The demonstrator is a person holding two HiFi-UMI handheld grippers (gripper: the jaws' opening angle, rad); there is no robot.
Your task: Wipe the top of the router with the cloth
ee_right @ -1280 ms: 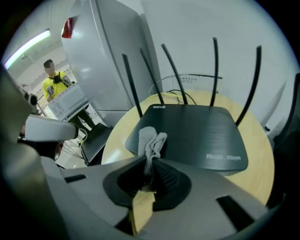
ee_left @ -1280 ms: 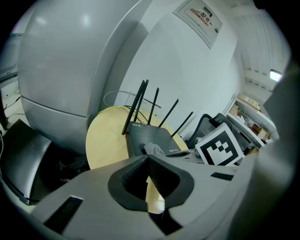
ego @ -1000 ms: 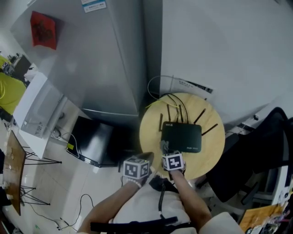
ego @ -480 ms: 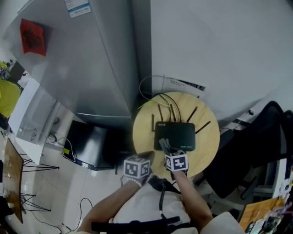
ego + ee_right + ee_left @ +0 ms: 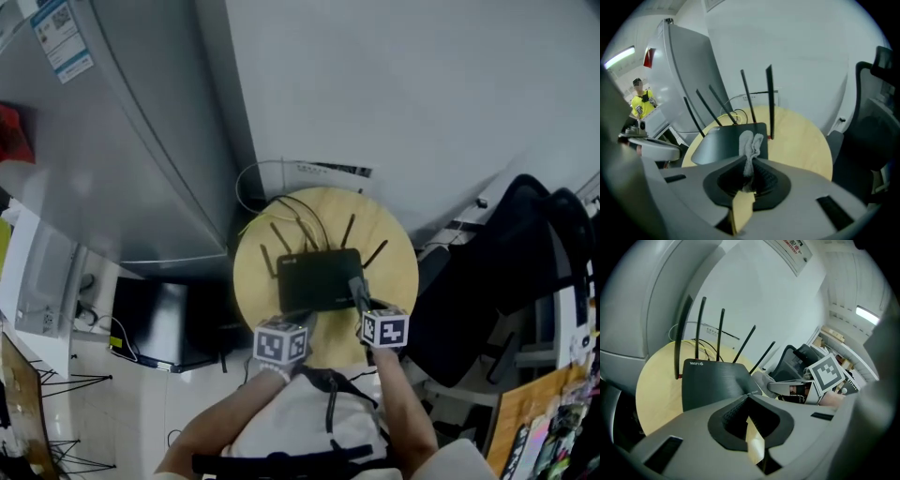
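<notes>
Just ahead of the right gripper (image 5: 751,161), the cloth (image 5: 752,140) is lying on top of the router (image 5: 724,140). The jaws are pinching tight on its tail, and the free end is draping forward near the lid's right edge. Left gripper (image 5: 749,394): jaws closed tip to tip and gripping nothing, hovering at the router's near edge, with the right gripper near.

Step, as I judge it: the wipe is under way at the right side of the lid. Doing it well is meaning pressing the cloth flat rather than dragging only its tip, and running long, overlapping strokes across to the jaws' left. The router is looking light, so the idle left jaws could be steadying the near edge against sliding.

Edges, room:
- Beyond the jaws, antennas (image 5: 770,101) are standing along the far edge with cables (image 5: 736,114) behind. Strokes should be stopping short of them.
- The round table (image 5: 398,272) is showing bare wood right of the jaws.
- A dark chair (image 5: 525,272) is sitting farther right, a tall grey cabinet (image 5: 112,169) to the left, and the wall ahead.
- The open way is running sideways over the lid.
</notes>
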